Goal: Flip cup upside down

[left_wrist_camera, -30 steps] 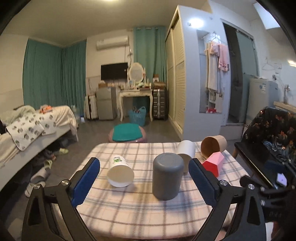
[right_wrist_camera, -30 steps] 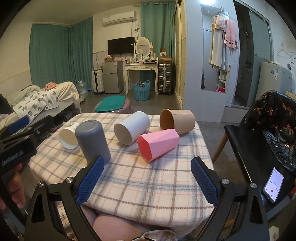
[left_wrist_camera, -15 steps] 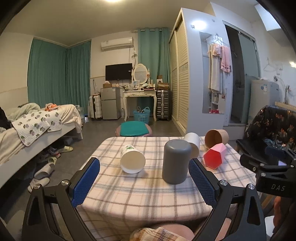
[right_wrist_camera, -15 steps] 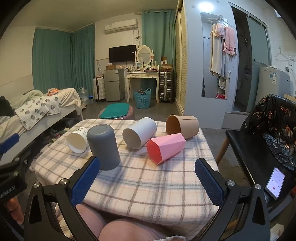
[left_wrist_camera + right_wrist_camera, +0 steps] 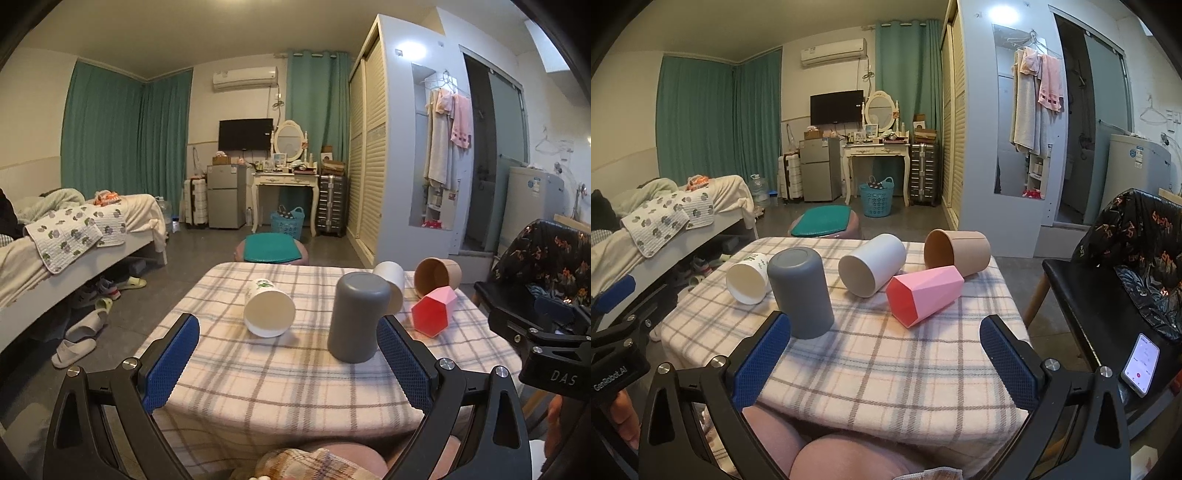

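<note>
A grey cup (image 5: 357,316) (image 5: 800,291) stands upside down on the checked tablecloth (image 5: 288,373) (image 5: 894,354). Four cups lie on their sides: a white paper cup with a green print (image 5: 269,313) (image 5: 747,283), a white cup (image 5: 390,285) (image 5: 871,269), a brown cup (image 5: 437,276) (image 5: 956,252) and a pink faceted cup (image 5: 432,312) (image 5: 923,295). My left gripper (image 5: 288,363) is open and empty, held back over the table's near edge. My right gripper (image 5: 886,360) is open and empty, also near the front edge.
A black chair with a flowered cover (image 5: 1126,280) stands right of the table, with a lit phone (image 5: 1140,363) on its seat. A round stool with a teal cushion (image 5: 272,250) stands behind the table. A bed (image 5: 62,236) is at the left.
Both grippers have drawn back from the table and risen a little, so the cups look farther away. The cups have not moved. Both grippers stay open.
</note>
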Available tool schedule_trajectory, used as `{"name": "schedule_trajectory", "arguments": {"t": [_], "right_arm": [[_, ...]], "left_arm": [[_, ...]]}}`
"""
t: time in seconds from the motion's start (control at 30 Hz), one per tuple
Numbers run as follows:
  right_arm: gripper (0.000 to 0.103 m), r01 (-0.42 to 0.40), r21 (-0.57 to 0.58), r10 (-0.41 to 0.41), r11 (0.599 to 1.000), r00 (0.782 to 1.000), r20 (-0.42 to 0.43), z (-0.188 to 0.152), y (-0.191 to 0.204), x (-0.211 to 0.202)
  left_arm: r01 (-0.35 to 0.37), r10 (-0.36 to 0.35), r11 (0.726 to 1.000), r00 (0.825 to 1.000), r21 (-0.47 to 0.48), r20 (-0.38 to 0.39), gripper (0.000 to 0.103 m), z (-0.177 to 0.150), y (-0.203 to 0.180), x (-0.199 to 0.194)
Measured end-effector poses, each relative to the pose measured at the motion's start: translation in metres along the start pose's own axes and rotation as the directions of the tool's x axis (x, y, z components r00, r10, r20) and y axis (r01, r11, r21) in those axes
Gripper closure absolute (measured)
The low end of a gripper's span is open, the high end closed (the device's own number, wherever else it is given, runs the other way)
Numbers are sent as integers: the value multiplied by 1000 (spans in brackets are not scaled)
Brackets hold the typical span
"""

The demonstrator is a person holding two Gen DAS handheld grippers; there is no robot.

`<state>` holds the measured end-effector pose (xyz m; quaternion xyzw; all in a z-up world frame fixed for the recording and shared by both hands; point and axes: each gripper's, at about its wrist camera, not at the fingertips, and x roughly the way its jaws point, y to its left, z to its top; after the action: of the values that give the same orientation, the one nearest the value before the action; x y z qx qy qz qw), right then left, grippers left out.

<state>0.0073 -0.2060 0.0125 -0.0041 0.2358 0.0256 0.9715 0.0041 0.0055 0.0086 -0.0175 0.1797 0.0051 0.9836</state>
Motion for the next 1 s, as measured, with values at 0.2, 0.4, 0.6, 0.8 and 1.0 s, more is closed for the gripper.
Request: {"name": "schedule_trajectory", "arguments": {"t": [0.2,0.4,0.6,0.8,1.0], "right_arm": [[0,-2,-10,2,1000,1000,-1,-1,4,0],[0,-2,-10,2,1000,1000,-2,-2,6,0],[0,-4,-11,4,1000,1000,-3,-2,6,0],[0,-4,-15,3,1000,1000,-5,-4,9,0],[0,-8,-21,8,1000,1000,-12,-6,12,1]], "left_arm": [[7,-7,1000,1000,-14,-6,3,-2,4,1],[11,-11,1000,1000,-11,-13,3,-4,3,2],[14,-14,1000,1000,-9,-14,3,-4,3,3],[17,-17,1000,1000,-8,-16,3,-5,2,3],[19,-20,1000,1000,-8,-17,3,-6,1,3]]}}
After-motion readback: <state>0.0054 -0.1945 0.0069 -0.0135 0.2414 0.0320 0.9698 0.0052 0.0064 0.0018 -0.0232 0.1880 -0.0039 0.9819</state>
